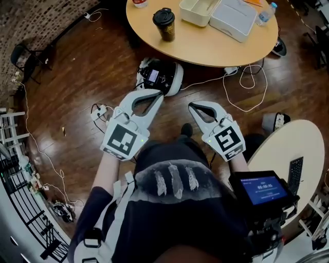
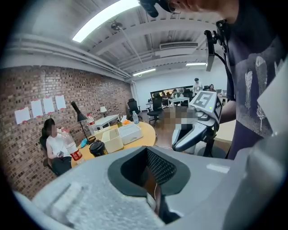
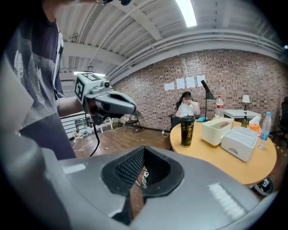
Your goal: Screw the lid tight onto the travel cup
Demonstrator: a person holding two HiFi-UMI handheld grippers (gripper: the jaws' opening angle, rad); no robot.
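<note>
Black and gold, with its dark lid sitting on top, the travel cup [image 1: 164, 24] stands upright near the edge of the round wooden bench [image 1: 205, 49]. An open white tub [image 1: 198, 11] is just beside it, then a closed white box [image 1: 234, 19] and a clear water bottle [image 1: 266, 14] at the far side. White cables [image 1: 247, 87] trail over the wooden floor [image 1: 92, 67] below. Well apart from the cup, the person holds the left gripper [image 1: 156, 94] and right gripper [image 1: 195, 106] out over the floor, each with its jaws pressed together on nothing.
</note>
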